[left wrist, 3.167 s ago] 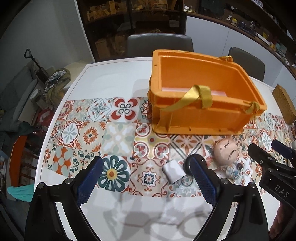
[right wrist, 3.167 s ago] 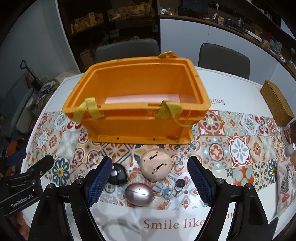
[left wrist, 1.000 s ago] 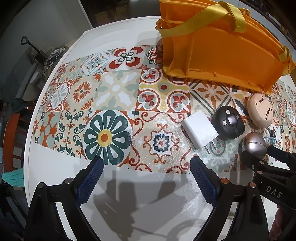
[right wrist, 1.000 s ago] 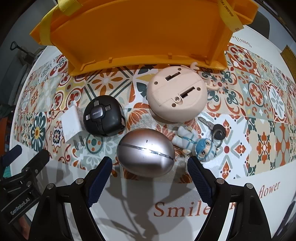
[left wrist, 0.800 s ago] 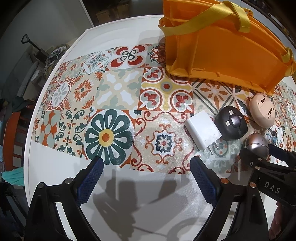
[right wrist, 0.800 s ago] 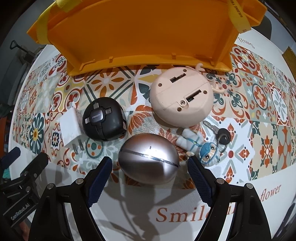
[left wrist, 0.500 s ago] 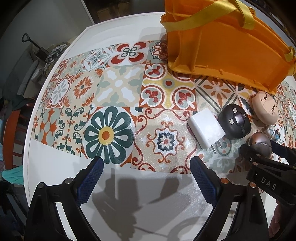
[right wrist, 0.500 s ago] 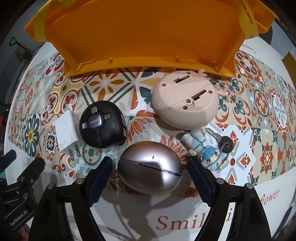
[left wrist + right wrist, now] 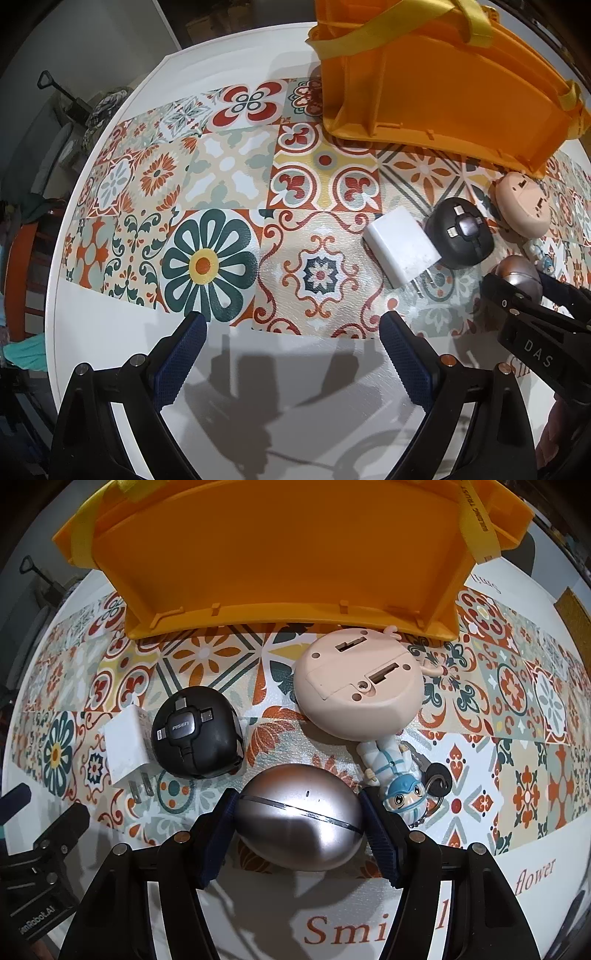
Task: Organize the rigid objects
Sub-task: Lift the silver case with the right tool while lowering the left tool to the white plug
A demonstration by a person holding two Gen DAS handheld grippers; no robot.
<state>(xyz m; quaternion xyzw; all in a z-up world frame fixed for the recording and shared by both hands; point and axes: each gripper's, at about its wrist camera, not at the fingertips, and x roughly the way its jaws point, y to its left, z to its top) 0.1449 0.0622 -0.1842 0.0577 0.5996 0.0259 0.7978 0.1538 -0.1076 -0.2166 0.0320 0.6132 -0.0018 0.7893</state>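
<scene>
A silver egg-shaped case (image 9: 299,830) lies on the patterned table runner, and the jaws of my right gripper (image 9: 295,797) are closing on it, with both blue pads against its sides. Behind it lie a black round cable hub (image 9: 197,734), a white plug charger (image 9: 123,746), a pink round toy (image 9: 358,694) and a small figurine keychain (image 9: 395,775). The orange crate (image 9: 288,554) stands just beyond them. My left gripper (image 9: 291,325) hangs open over the runner's near edge, left of the charger (image 9: 402,247), with nothing between its fingers.
The crate (image 9: 424,92) has yellow strap handles (image 9: 476,22). White table edge (image 9: 110,122) curves away at the left, with an orange chair (image 9: 22,266) beyond it. A brown box (image 9: 574,616) sits at the far right.
My right gripper moved forward over the silver case and its jaws closed in from wide apart onto its sides. The left gripper has stayed open and still.
</scene>
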